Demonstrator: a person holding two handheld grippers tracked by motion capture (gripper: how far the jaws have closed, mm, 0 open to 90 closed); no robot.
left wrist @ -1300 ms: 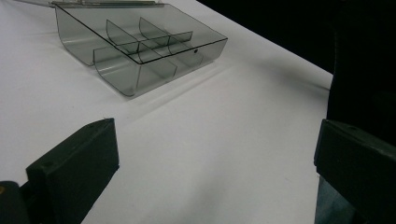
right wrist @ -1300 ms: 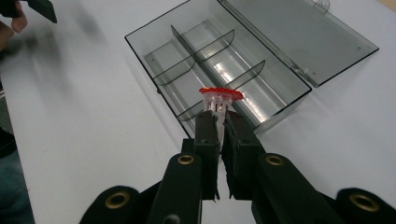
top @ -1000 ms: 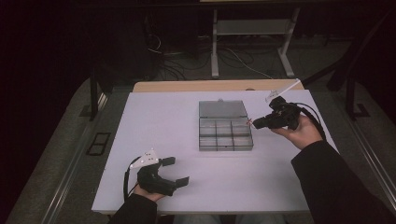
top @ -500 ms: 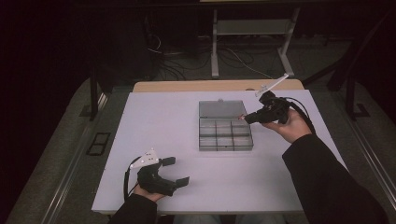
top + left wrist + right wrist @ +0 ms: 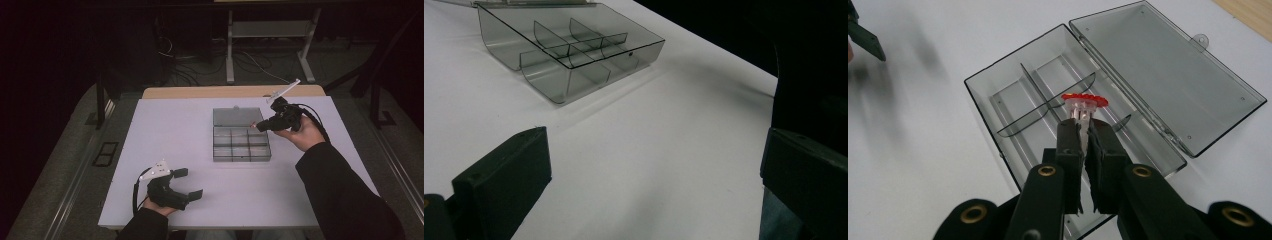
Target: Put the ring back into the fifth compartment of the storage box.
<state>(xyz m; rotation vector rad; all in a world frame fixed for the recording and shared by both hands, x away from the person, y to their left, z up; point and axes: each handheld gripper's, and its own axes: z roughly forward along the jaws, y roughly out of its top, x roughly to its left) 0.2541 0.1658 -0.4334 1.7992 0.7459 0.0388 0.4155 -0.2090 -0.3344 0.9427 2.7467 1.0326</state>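
A person is sitting at a white bench [image 5: 200,130] with a claw in each hand. The right claw [image 5: 256,127] is hovering over the far right part of a clear grey compartment box [image 5: 241,145], its jaws pinched tight on a small clear piece with a red scalloped cap [image 5: 1084,101]; in the right gripper view that piece is hanging above the box's divided tray, just beside the open lid [image 5: 1168,70] lying flat on the bench. The left claw [image 5: 189,183] is resting near the bench's near left edge, well apart from the box, its jaws spread wide with nothing between them.
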